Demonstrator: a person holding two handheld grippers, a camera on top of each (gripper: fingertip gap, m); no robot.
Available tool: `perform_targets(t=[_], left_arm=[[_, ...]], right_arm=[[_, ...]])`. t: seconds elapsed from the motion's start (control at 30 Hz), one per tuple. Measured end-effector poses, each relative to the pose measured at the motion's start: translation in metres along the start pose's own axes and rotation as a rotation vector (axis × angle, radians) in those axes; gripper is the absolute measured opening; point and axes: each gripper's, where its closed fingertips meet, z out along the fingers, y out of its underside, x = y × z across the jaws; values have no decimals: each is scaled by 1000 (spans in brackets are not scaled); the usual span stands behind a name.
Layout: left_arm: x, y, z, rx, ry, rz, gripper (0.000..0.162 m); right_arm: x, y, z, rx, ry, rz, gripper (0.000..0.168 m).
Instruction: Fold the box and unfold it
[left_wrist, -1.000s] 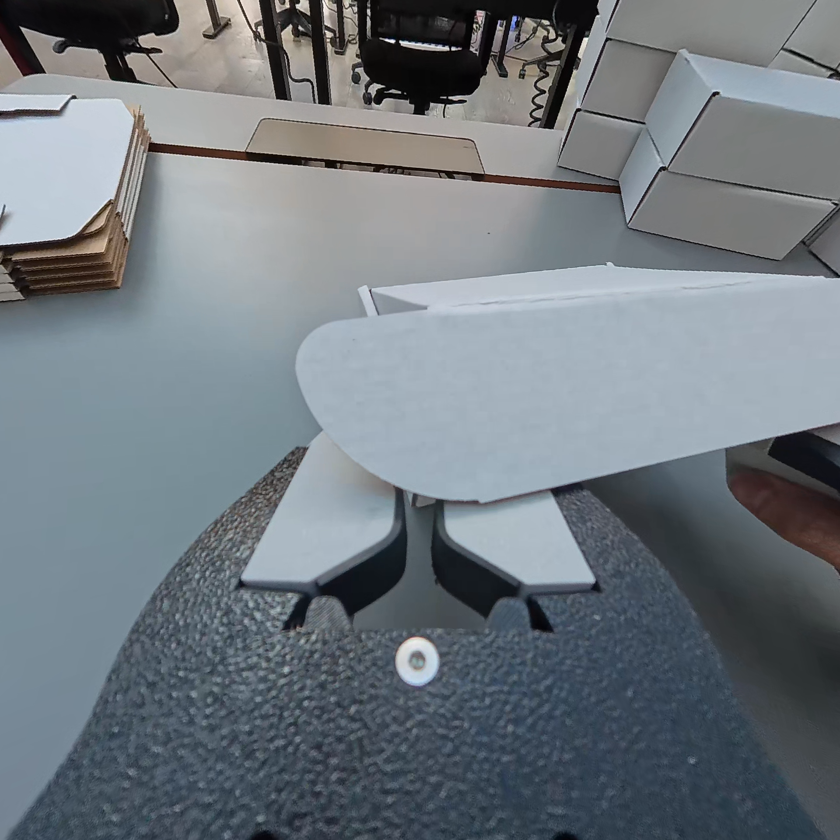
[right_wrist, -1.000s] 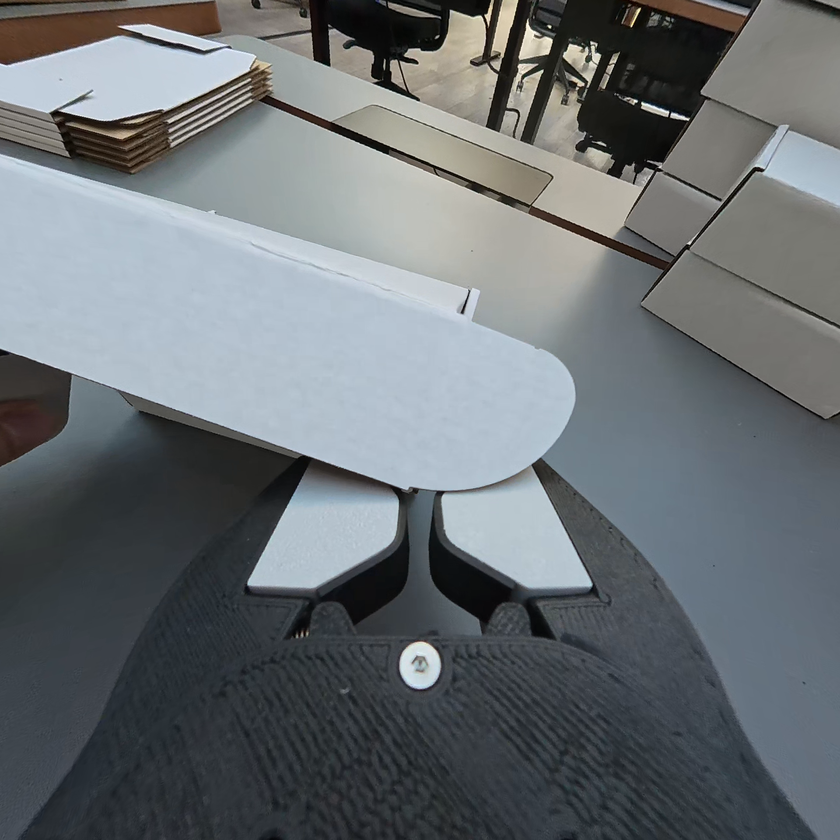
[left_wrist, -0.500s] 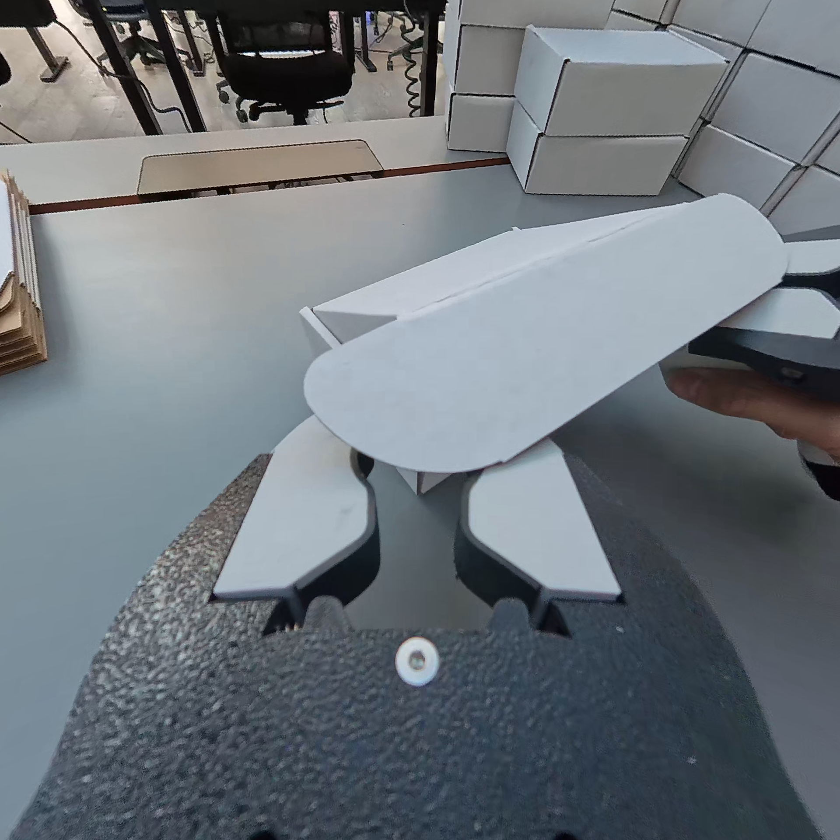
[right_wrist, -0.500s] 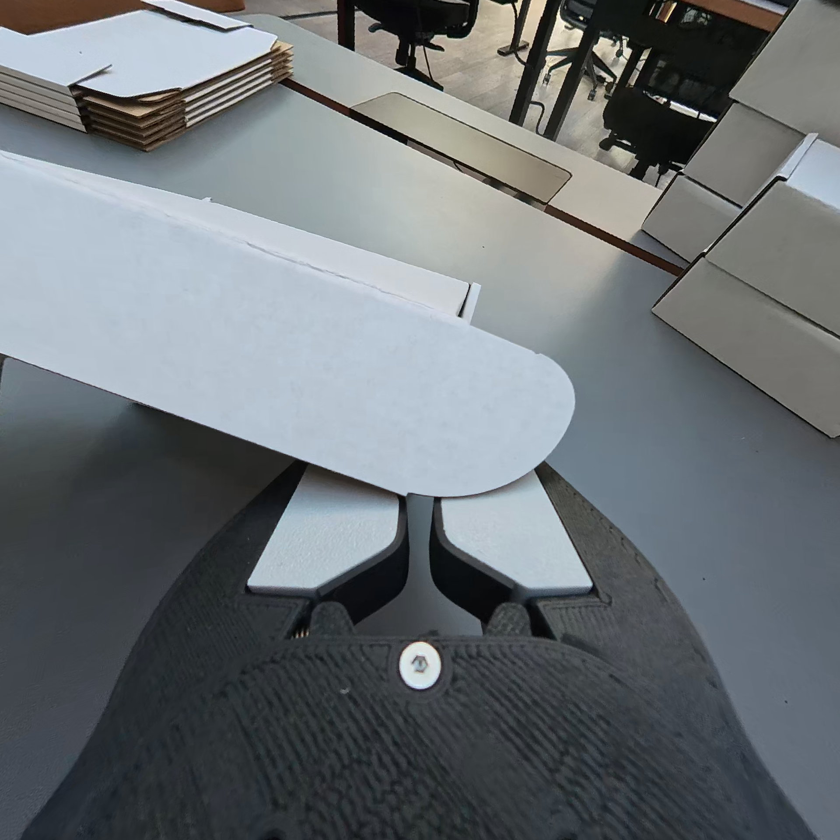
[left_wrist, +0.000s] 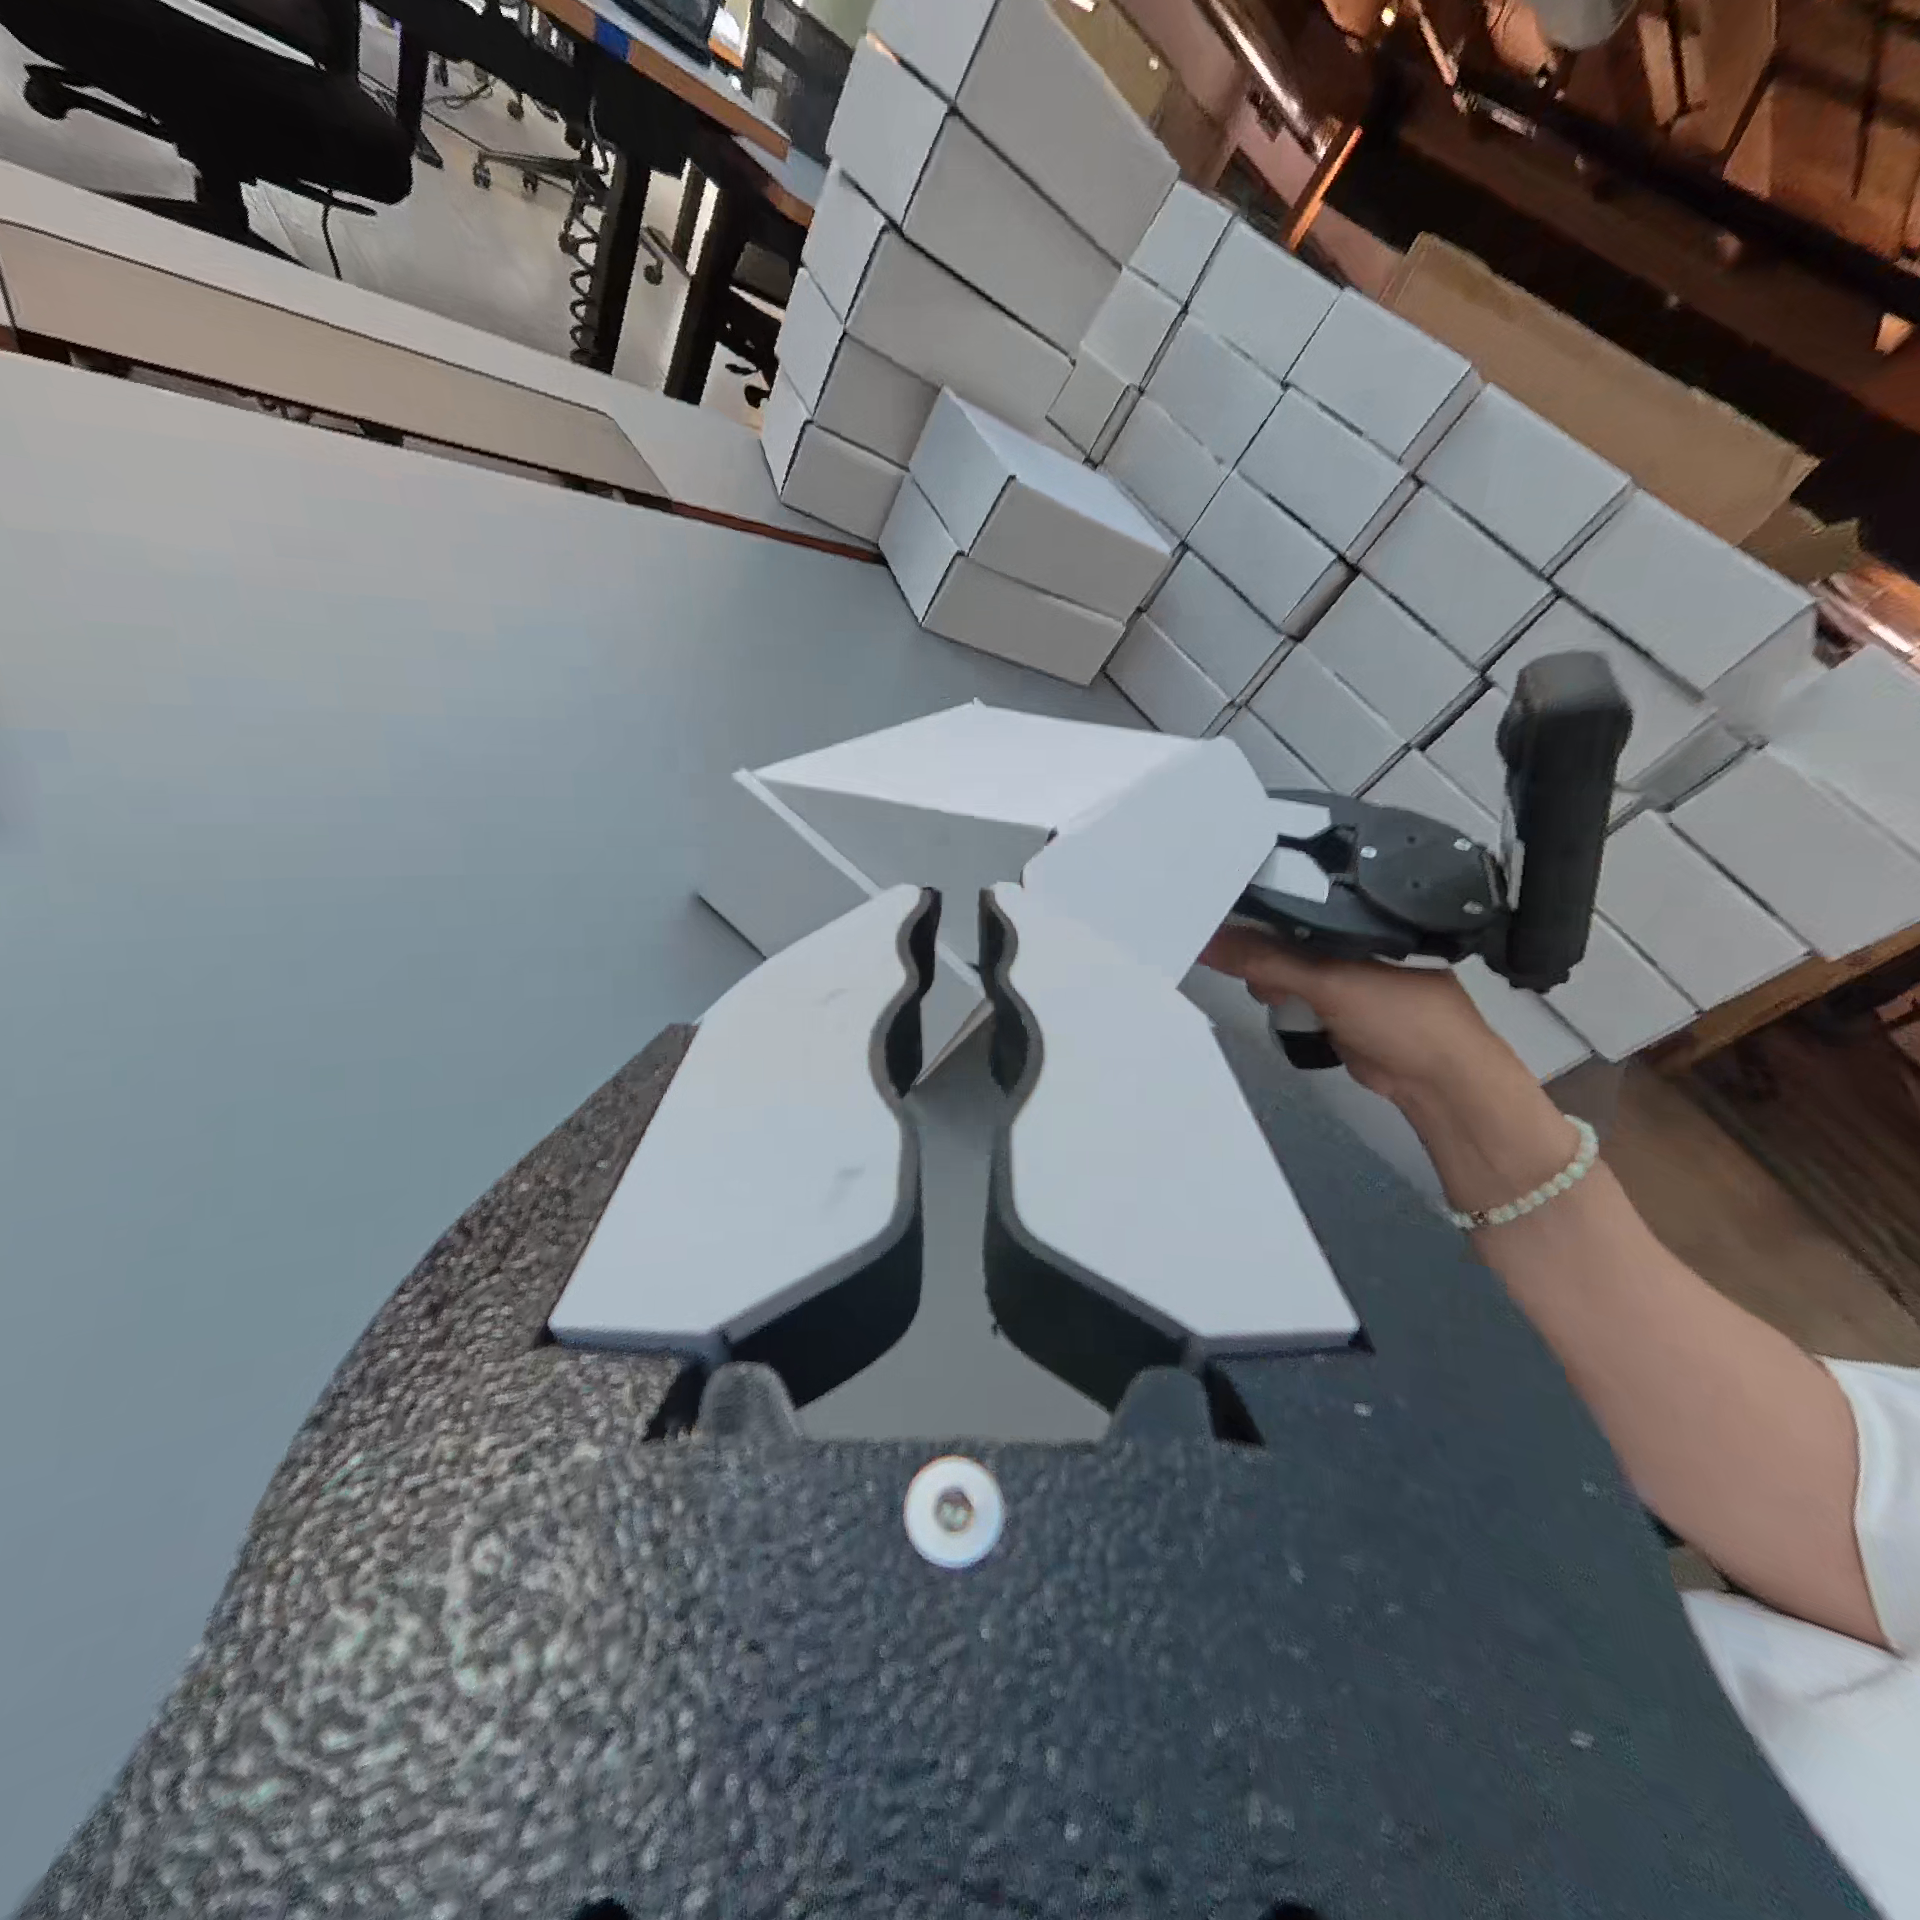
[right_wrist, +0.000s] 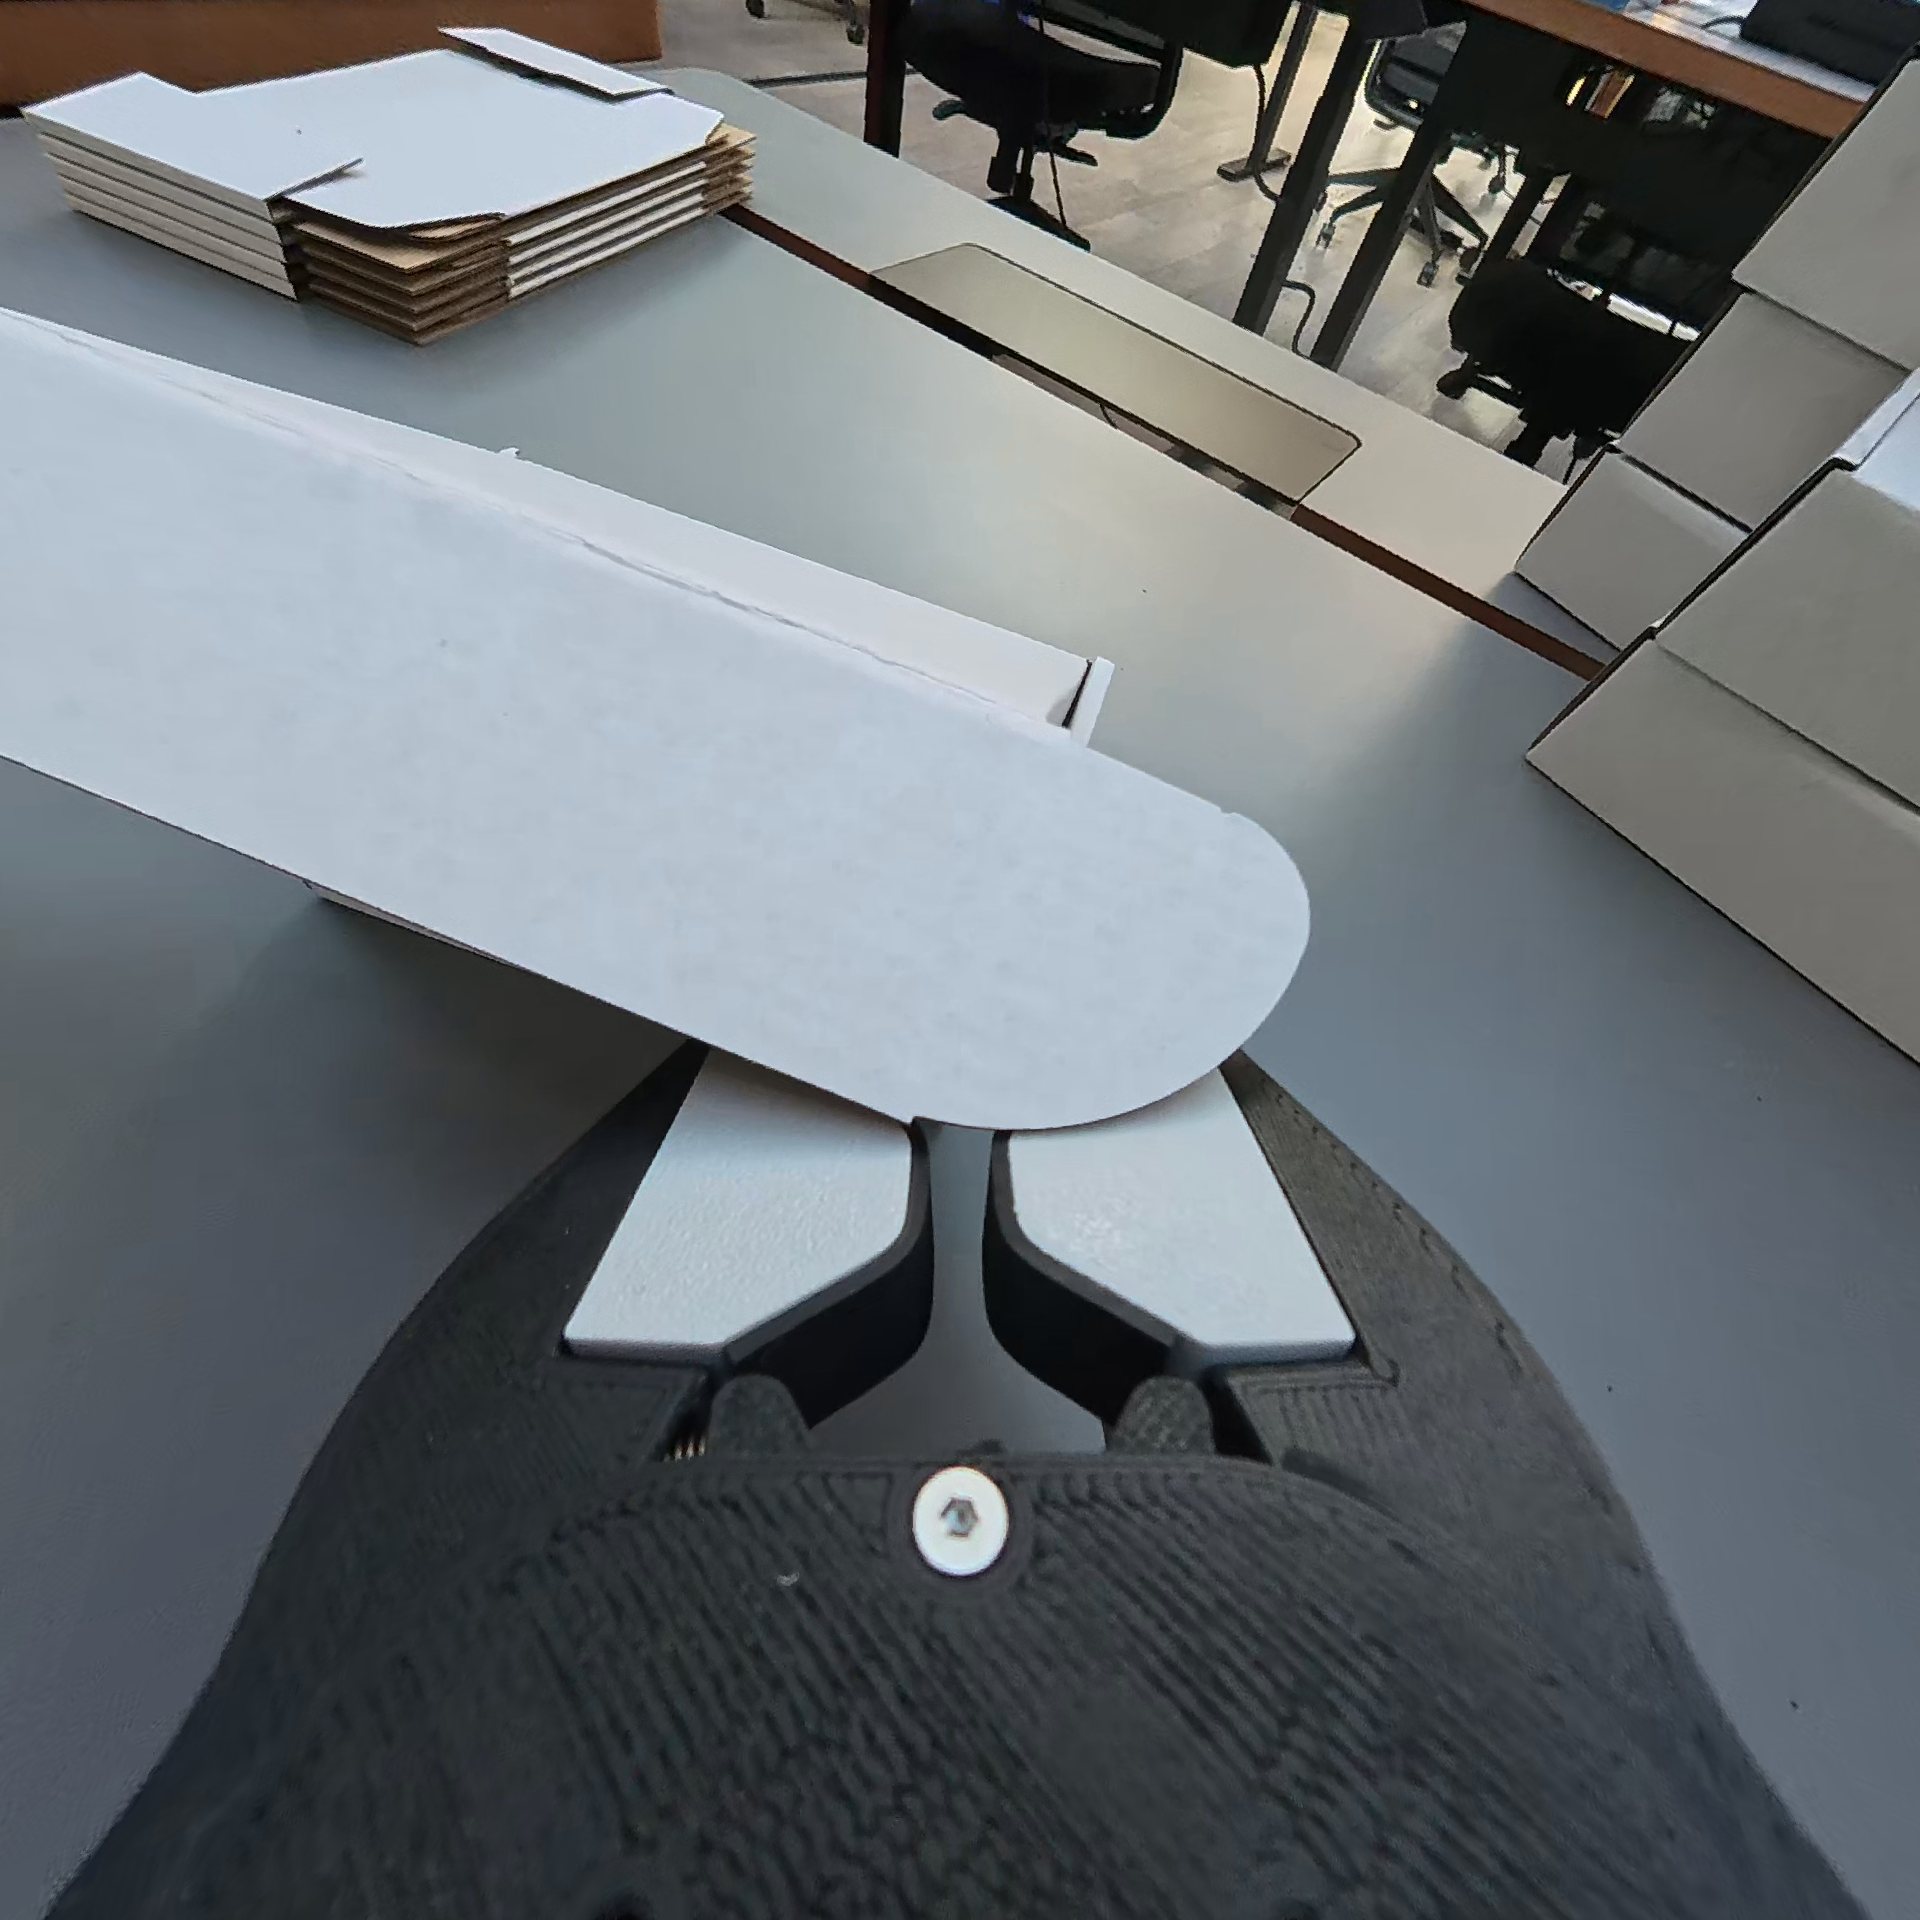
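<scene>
A white cardboard box lies on the grey table, its long lid flap raised. My left gripper is shut, its fingertips at the box's near corner. A white corner of the box shows through the narrow gap between the fingers; I cannot tell if they pinch it. My right gripper is shut on the far end of the flap. In the right wrist view the rounded flap end covers the tips of the right gripper, with the box body behind it.
Folded white boxes are stacked along the table's right side and also show in the right wrist view. A stack of flat box blanks lies at the far left. A person's arm reaches in from the right.
My left gripper opened, let go of the flap's rounded left end, swung round toward the right and shut again at the box's corner. My right gripper has kept its hold on the flap.
</scene>
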Motion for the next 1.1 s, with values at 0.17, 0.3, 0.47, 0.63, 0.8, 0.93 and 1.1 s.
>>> perform_targets(t=[0.17, 0.3, 0.47, 0.63, 0.8, 0.93, 1.1], left_arm=[[23, -30, 34, -150, 171, -84, 0], [25, -27, 74, -347, 235, -110, 0], [-6, -5, 96, -559, 215, -262, 0], [-17, 22, 101, -631, 184, -276, 0], [-17, 26, 103, -600, 148, -222, 0], [-19, 34, 103, -619, 82, -121, 0], [-22, 45, 104, -645, 18, -5, 0]], right_arm=[[0, 0, 0, 8, -9, -22, 4], [0, 0, 0, 12, -15, -30, 4], [-1, 0, 0, 18, -26, -46, 4], [-1, 0, -1, 35, -47, -40, 5], [-5, 5, -19, 24, -144, -26, 23], [-13, 19, -57, -33, -266, 38, 37], [4, -1, -89, 41, -282, 94, 0]])
